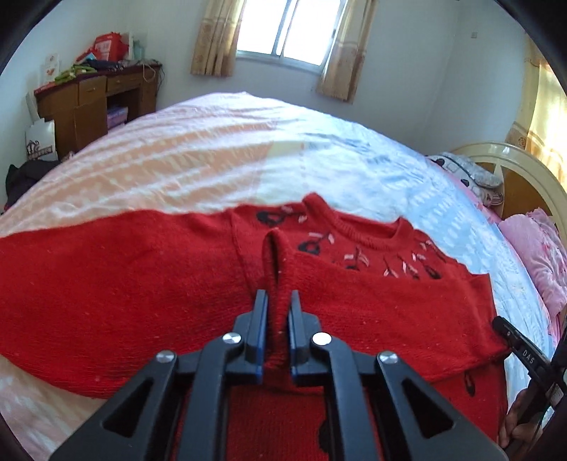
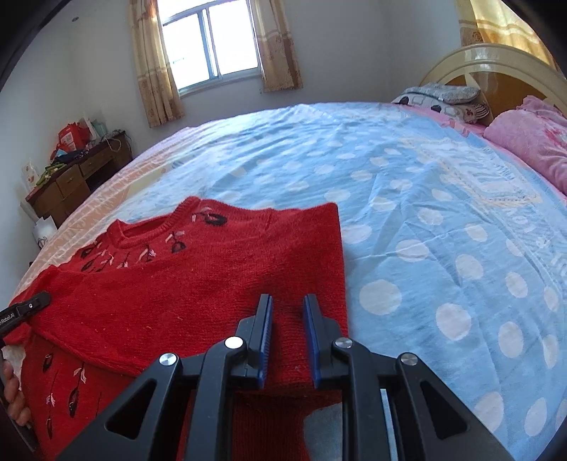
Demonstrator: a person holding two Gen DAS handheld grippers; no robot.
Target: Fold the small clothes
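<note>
A red knit sweater (image 1: 372, 312) with dark embroidered flowers near its collar lies on the bed, collar away from me. My left gripper (image 1: 278, 296) is shut on a pinched ridge of the sweater's fabric near the left shoulder seam, with the left sleeve (image 1: 106, 290) spread out to the left. In the right wrist view the sweater (image 2: 195, 283) lies with one sleeve folded across its front. My right gripper (image 2: 287, 301) is open, its jaws apart over the ribbed cuff end of that folded sleeve (image 2: 287, 340). The right gripper's finger (image 1: 517, 345) shows at the sweater's right edge.
The bed has a blue polka-dot cover (image 2: 443, 230) and a peach striped part (image 1: 159, 166). Pink pillows (image 2: 531, 145) and a cream headboard (image 2: 496, 64) lie to the right. A cluttered wooden desk (image 1: 95, 103) stands at the far left by the window (image 1: 294, 32).
</note>
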